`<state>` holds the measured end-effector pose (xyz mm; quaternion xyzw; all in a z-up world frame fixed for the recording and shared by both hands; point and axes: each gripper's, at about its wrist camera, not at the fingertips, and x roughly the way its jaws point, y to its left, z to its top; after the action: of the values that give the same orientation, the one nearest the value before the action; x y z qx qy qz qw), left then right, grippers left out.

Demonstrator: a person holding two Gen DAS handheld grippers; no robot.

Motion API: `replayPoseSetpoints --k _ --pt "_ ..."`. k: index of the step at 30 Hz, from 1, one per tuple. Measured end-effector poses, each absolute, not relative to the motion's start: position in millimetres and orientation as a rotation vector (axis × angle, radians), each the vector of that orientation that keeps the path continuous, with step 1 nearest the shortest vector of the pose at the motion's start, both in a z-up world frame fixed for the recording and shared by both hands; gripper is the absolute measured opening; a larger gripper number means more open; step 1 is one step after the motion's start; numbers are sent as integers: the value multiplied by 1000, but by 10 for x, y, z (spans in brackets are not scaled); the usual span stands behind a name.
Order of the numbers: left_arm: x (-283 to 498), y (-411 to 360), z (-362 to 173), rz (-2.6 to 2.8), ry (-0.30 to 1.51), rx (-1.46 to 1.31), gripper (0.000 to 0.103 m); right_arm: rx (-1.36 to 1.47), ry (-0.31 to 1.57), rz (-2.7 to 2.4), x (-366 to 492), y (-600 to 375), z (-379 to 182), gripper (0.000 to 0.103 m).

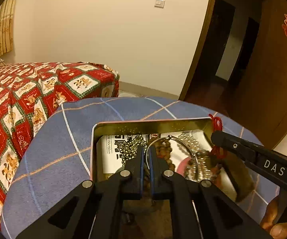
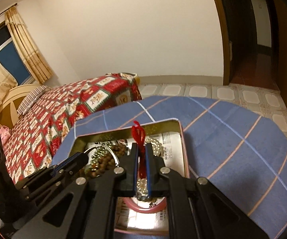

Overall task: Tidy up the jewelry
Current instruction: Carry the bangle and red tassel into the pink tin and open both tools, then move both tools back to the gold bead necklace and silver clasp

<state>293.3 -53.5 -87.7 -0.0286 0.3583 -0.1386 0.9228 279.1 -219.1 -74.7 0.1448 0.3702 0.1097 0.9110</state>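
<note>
An open metal tin (image 1: 153, 123) with a gold inside sits on a blue checked cloth. It holds metal bead chains (image 1: 130, 148), brown wooden beads (image 1: 166, 149) and a thin silver bangle (image 1: 185, 142) on printed paper. My left gripper (image 1: 147, 149) is in the tin, shut on the silver bangle. My right gripper (image 2: 141, 149) is shut on a red cord (image 2: 138, 135) whose tassel sticks up above the fingers, with beads hanging below. The right gripper also shows in the left wrist view (image 1: 215, 137) at the tin's right rim. The tin also shows in the right wrist view (image 2: 181, 137).
The blue cloth (image 1: 63, 155) covers a small rounded table. A bed with a red patterned quilt (image 1: 24, 99) lies to the left. A tiled floor (image 2: 223, 91) and a dark wooden doorway (image 1: 233, 49) lie behind. A curtained window (image 2: 10, 59) is at far left.
</note>
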Motion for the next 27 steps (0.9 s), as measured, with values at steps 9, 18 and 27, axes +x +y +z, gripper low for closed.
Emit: replayPoseSetpoints --k 9,18,27 --pt "2982 -548 -875 -255 759 -34 23 256 742 232 2761 -2155 -799 62" --pt "2615 -345 -555 -195 688 -56 65 248 729 191 2486 -2155 -589 62" --pt "2030 -202 -477 -178 688 -77 65 118 749 91 2014 -1908 -475 62"
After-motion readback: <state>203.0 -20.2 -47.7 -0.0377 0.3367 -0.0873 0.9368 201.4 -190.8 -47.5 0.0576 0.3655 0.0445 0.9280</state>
